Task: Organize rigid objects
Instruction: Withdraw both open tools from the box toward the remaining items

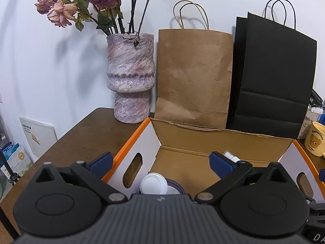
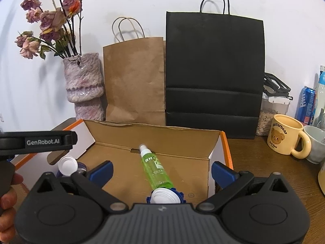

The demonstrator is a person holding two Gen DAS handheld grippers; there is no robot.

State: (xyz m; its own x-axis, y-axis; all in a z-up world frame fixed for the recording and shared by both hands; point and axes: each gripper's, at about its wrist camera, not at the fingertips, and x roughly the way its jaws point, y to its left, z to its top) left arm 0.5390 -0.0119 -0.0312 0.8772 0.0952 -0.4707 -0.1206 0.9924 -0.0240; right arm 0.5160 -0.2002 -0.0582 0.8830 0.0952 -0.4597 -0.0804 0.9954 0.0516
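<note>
An open cardboard box (image 1: 203, 134) with orange edges sits on the brown table; it also shows in the right wrist view (image 2: 154, 136). Inside lie a green spray bottle (image 2: 156, 170), a white-capped bottle (image 2: 164, 196) with a blue ribbed collar, and another white-capped bottle (image 1: 154, 184) at the left, also in the right wrist view (image 2: 68, 165). My left gripper (image 1: 160, 160) is open and empty above the box's near left part. My right gripper (image 2: 162, 169) is open and empty above the box, over the green bottle. The left gripper's body (image 2: 36, 141) shows at the left of the right view.
Behind the box stand a purple vase of dried roses (image 1: 130, 77), a brown paper bag (image 1: 195, 75) and a black paper bag (image 1: 272, 75). At the right are a yellow bear mug (image 2: 286, 136), a white cup (image 2: 316, 144), a seed jar (image 2: 268, 116) and cans (image 2: 306, 103).
</note>
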